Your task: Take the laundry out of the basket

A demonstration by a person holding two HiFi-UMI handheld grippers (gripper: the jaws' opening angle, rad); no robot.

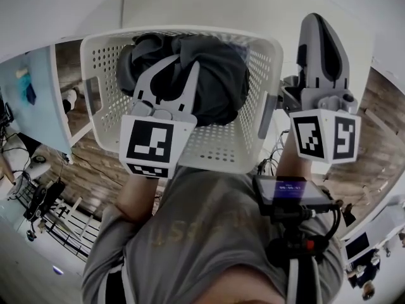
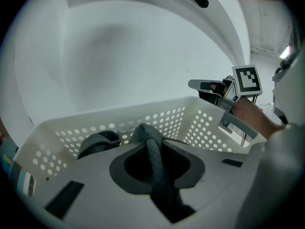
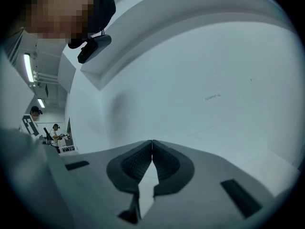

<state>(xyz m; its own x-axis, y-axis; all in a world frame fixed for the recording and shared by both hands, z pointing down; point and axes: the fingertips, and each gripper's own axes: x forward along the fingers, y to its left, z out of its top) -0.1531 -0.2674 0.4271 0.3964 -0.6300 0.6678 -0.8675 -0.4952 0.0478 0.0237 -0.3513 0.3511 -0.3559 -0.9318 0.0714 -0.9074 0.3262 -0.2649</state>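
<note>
The left gripper [image 2: 151, 136] has its jaws pinched on a fold of the crumpled dark grey laundry cloth [image 1: 218, 75]. The cloth lies heaped in the white perforated plastic basket [image 1: 215, 147]. Just right of the basket, the right gripper [image 3: 151, 144] has its jaws pressed together on nothing.

support: white surface [image 1: 209, 5] | on it: white perforated basket [image 1: 221, 145], upright

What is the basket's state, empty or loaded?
Loaded. Dark laundry fills the basket, and the left tongs pinch one fold of it.
</note>
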